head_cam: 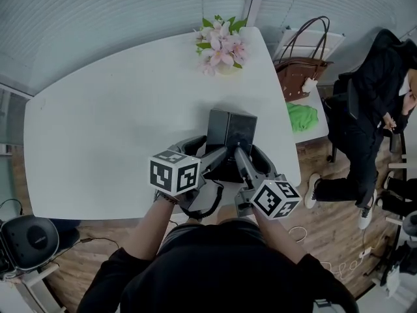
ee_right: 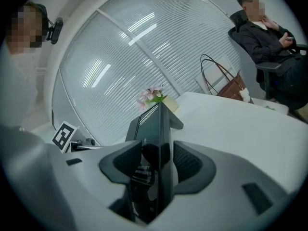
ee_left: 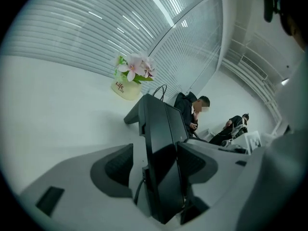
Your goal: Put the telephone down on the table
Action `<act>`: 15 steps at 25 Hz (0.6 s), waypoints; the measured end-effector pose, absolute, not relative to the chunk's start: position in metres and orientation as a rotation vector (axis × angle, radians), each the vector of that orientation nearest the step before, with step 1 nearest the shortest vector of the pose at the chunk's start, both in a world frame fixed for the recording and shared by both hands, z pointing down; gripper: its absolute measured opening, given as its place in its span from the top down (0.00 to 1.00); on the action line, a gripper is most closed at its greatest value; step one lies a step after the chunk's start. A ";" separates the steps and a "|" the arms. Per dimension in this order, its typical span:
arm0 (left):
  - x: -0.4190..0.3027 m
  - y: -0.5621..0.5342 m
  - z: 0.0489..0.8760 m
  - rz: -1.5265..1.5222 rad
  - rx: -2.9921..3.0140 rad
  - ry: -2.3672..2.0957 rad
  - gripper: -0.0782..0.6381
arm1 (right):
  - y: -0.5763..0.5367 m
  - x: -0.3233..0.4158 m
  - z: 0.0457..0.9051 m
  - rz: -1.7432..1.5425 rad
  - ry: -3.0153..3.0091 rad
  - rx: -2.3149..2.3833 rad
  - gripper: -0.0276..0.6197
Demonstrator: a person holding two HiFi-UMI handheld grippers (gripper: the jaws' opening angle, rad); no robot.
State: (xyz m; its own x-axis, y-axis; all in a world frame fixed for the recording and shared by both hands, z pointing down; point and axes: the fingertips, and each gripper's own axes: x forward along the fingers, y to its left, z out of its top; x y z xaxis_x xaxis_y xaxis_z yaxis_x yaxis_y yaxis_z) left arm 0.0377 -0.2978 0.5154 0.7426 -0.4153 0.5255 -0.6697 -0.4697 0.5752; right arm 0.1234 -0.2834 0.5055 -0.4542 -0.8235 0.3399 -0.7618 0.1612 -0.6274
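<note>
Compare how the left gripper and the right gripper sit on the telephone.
The left gripper has its jaws wide, with a clear gap between one pad and the telephone; the right gripper has both pads close against it. In the head view the left gripper comes at the telephone from its left, the right gripper from its right. Both have the telephone between their jaws, at the table's near edge.

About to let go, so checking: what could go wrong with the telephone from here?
1. The telephone stands tall and close to the near edge of the table; released badly, it could topple off.
2. The left tool is open around it, so only the right tool seems to grip; it may twist.
</note>
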 end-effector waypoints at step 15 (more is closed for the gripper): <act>0.029 -0.294 0.475 0.306 2.309 -0.967 0.48 | -0.274 0.140 0.456 -0.877 2.356 -1.703 0.66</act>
